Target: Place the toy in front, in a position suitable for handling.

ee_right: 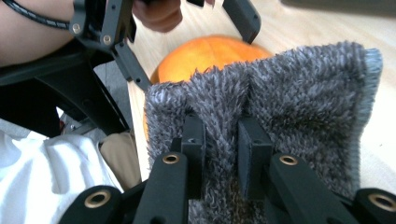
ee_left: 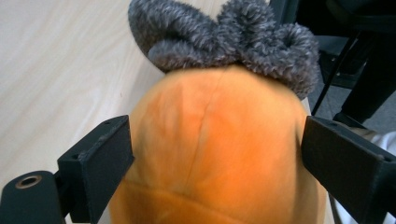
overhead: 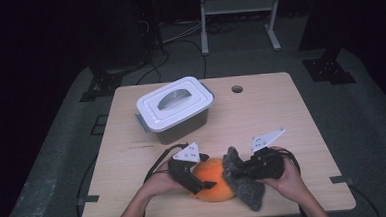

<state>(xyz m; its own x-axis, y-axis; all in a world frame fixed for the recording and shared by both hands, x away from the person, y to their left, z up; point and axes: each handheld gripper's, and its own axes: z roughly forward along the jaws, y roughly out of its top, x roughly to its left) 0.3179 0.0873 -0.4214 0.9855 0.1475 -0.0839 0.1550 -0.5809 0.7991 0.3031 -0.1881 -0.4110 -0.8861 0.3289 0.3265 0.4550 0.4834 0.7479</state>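
Orange plush ball (ee_left: 212,144) sits between the spread jaws of the left gripper (overhead: 198,176), apparently just clear of them, while the right gripper (ee_right: 222,156) pinches a grey fuzzy cloth (ee_right: 280,112) beside it; next, likely lifting the cloth away.

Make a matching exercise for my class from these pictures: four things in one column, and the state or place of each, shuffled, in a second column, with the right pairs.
Things:
1. orange plush
2. grey fluffy cloth
3. white lid
4. round hole

States or places:
A. sits on the grey box
B. pinched between the right gripper's jaws
C. in the tabletop, near the far edge
D. between the left gripper's open jaws

Pairs: 1-D, 2-B, 3-A, 4-C
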